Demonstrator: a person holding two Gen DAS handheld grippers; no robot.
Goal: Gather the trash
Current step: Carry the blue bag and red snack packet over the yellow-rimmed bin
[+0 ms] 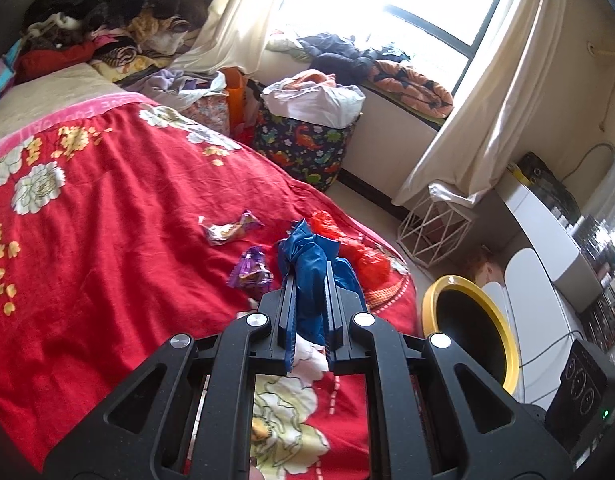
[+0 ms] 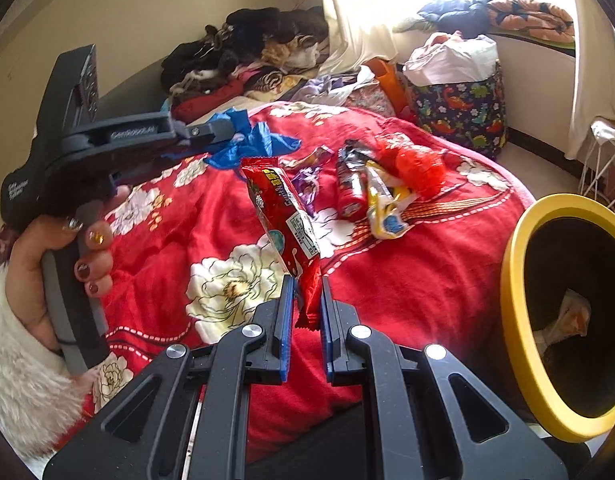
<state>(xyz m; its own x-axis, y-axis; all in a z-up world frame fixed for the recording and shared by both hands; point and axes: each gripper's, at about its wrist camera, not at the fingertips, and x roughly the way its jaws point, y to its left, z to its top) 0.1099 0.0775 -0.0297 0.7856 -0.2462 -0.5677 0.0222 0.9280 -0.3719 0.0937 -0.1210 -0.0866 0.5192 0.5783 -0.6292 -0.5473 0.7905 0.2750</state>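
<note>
Bed under a red floral blanket (image 2: 387,288): one, carrying the loose litter.

Round black bin with a yellow rim (image 2: 519,320): one, off the bed's edge, to the right of both tools in both views; mouth tilted toward the cameras, some pale scrap already inside. Nearer the right tool than the left, by the look of the two views.

Left tool (image 1: 309,276): pressed together on a crumpled blue plastic bag (image 1: 307,264), one, lifted clear of the blanket.

Right tool (image 2: 307,284): pinching the lower end of a red foil snack wrapper (image 2: 283,208), one, long axis standing roughly upright above the tips, leaning left.

Judged next: carry to the right, wrapper first, release above the rim.

Remaining on the blanket, right wrist view: one red mesh bundle (image 2: 415,164), one red-and-black tube wrapper (image 2: 349,184), one yellow-and-white wrapper (image 2: 383,208), one purple wrapper (image 2: 305,184); one further small wrapper (image 2: 317,156) behind, type unclear. Five counted.
</note>
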